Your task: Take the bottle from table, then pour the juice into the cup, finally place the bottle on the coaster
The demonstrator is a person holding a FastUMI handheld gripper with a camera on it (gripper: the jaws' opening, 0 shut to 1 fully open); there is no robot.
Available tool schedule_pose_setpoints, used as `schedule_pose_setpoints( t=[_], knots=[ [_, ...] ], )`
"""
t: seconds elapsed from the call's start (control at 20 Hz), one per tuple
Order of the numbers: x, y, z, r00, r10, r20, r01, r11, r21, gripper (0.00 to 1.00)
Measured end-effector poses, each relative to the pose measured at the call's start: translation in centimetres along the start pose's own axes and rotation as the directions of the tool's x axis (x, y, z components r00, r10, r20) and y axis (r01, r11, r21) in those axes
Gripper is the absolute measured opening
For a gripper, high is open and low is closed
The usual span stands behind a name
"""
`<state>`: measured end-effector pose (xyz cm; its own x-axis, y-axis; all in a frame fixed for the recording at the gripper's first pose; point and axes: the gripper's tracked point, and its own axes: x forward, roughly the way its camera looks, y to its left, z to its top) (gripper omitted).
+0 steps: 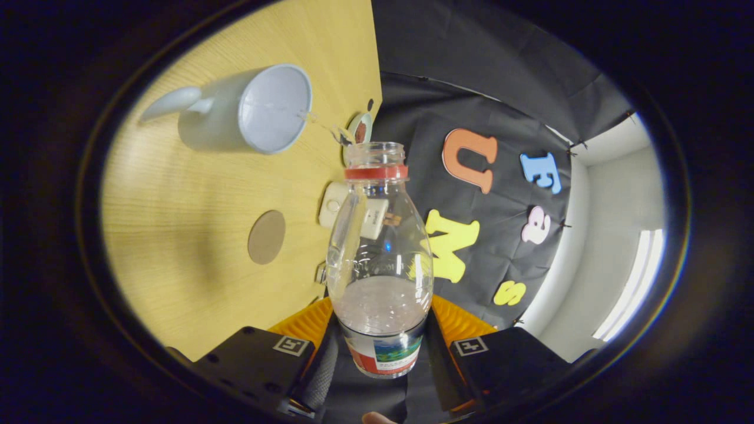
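Pale wood-grain counter [194, 247] stands rolled on its side in my view, so I judge my gripper is turned well over for the pour.

White ceramic cup [247, 112] with a handle sits on the counter, beyond my fingers and off to the side of the bottle's mouth, its open rim facing me. A thin clear stream [324, 126] runs from the bottle's lip toward the cup's rim; I cannot tell whether all of it lands inside.

Clear plastic bottle with a red neck ring and a printed label [380, 259] lies along my line of sight, base between my fingers, open mouth pointing away. Pale liquid pools in its lower part.

My gripper [382, 347] is closed on the bottle's labelled base, a finger pressing each side.

Round brown coaster [267, 237] lies flat on the counter, bare, nearer my fingers than the cup, apart from the bottle. Judgement: once upright, the bottle goes there.

Small white blocks [333, 204] sit behind the bottle; I can't identify them.
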<state>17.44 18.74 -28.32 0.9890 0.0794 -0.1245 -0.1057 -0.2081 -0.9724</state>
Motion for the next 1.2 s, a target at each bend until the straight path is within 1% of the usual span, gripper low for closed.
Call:
schedule_pose_setpoints(
  t=[0.45,1.2],
  knots=[
    [-0.1,-1.1,0.1,1.000,-0.027,0.008,0.028,0.999,-0.025,0.74],
    [0.4,-2.7,-0.6,0.999,-0.032,-0.001,0.032,0.996,-0.081,0.74]
  ],
)
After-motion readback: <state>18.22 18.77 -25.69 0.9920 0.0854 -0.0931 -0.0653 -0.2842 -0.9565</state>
